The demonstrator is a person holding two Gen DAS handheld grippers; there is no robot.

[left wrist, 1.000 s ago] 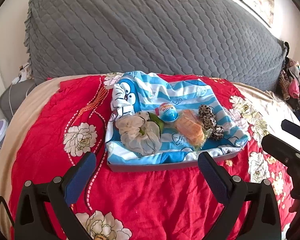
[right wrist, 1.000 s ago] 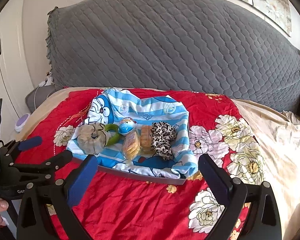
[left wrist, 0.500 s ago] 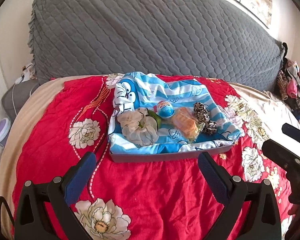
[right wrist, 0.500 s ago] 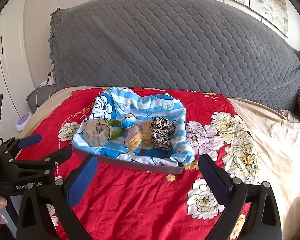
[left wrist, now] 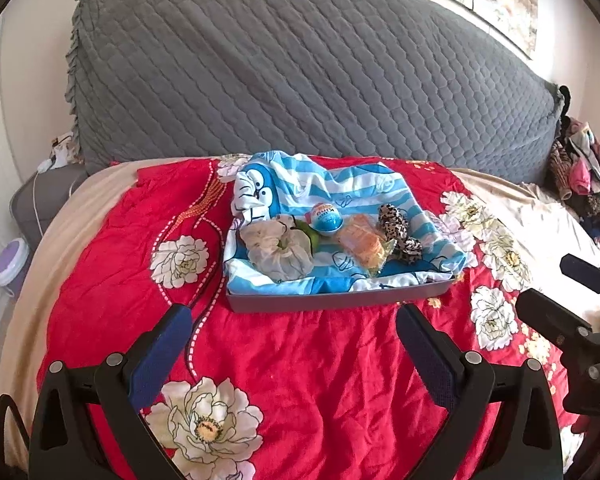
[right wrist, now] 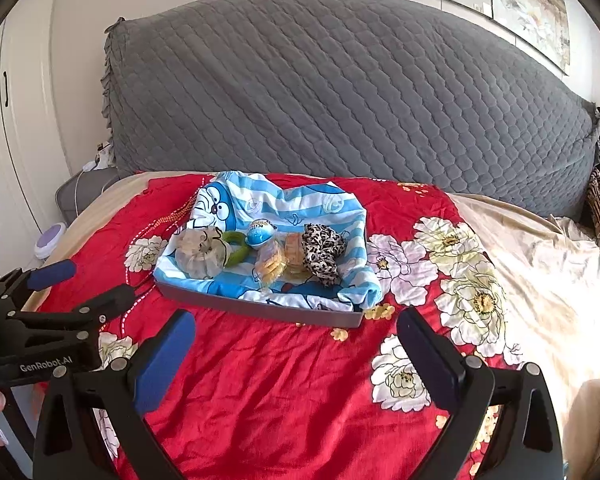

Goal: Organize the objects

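Lying on red bedspread [left wrist: 300, 360], grey tray [left wrist: 340, 303] carrying blue egg [left wrist: 326, 218], with "GenRobot.AI" left gripper [left wrist: 290, 350] and right gripper [right wrist: 294, 354] both hovering wide open.

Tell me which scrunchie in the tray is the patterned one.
The leopard-print scrunchie, at the tray's right end. The cream scrunchie and the green scrunchie at the left end are plain.

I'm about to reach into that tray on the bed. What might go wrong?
The grey tray sits on soft, wrinkled red bedding, so pressing down may tip it. The round blue egg-shaped toy could roll away. The loose blue striped cloth lining the tray may snag the open right gripper.
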